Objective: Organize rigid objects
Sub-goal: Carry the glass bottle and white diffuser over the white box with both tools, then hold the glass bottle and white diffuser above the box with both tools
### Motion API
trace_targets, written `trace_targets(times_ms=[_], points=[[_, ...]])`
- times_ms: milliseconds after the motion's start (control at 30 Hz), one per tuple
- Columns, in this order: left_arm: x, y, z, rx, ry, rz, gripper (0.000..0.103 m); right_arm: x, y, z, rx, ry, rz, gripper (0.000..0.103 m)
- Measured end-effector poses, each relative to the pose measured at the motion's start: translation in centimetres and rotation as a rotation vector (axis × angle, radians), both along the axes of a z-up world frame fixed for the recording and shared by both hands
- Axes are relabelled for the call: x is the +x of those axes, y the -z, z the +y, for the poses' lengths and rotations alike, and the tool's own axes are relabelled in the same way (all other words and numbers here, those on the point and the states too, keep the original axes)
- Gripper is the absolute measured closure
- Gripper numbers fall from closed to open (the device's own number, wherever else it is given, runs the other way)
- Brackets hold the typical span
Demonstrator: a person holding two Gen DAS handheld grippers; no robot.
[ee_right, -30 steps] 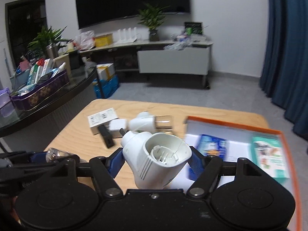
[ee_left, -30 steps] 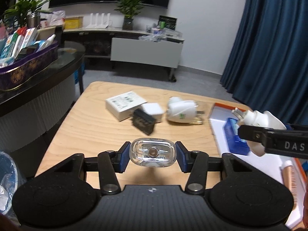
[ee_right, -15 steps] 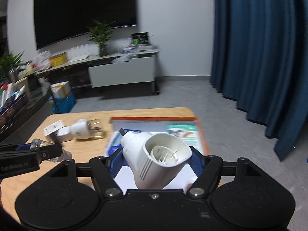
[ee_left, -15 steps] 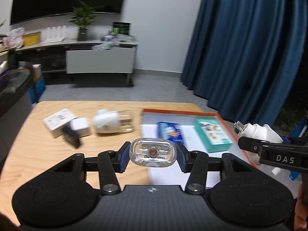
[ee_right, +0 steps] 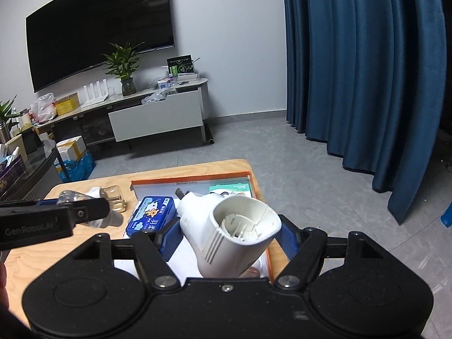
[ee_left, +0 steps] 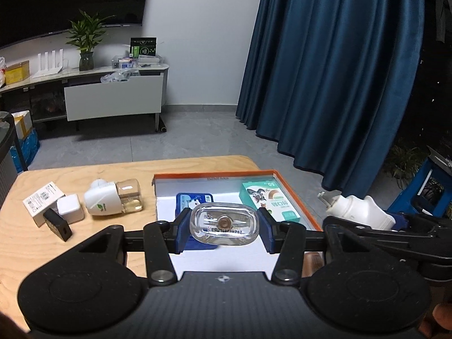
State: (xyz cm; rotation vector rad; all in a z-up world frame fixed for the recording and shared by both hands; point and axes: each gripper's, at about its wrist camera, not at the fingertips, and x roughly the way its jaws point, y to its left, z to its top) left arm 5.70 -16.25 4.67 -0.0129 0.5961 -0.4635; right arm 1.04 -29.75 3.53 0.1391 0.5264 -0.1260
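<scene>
My left gripper is shut on a clear glass refill bottle, held bottom toward the camera above the near part of an orange-rimmed tray. My right gripper is shut on a white plug-in vaporizer body, its plug prongs pointing away, over the same tray. In the left wrist view that vaporizer body hangs past the tray's right edge. The right wrist view shows the glass bottle at left. A blue packet and a green box lie in the tray.
On the wooden table left of the tray lie an assembled vaporizer with bottle, a white cube charger, a white box and a small black block. Blue curtains hang at right; a TV cabinet stands behind.
Both grippers swung right with their loads, from over the bare table and loose items to over the tray. Neither grip changed.
</scene>
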Motion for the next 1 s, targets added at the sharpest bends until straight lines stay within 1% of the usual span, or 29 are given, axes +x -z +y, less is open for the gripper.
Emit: trace_targets(times_ms=[633,1000], points=[[-0.27,0.04,0.28,-0.005,-0.029,0.026,0.053,0.26,-0.11,0.2,-0.007,-0.037,0.01,0.019],[-0.4,0.03,0.39,-0.014,-0.031,0.026,0.053,0.27,-0.52,0.53,-0.008,-0.044,0.011,0.019]])
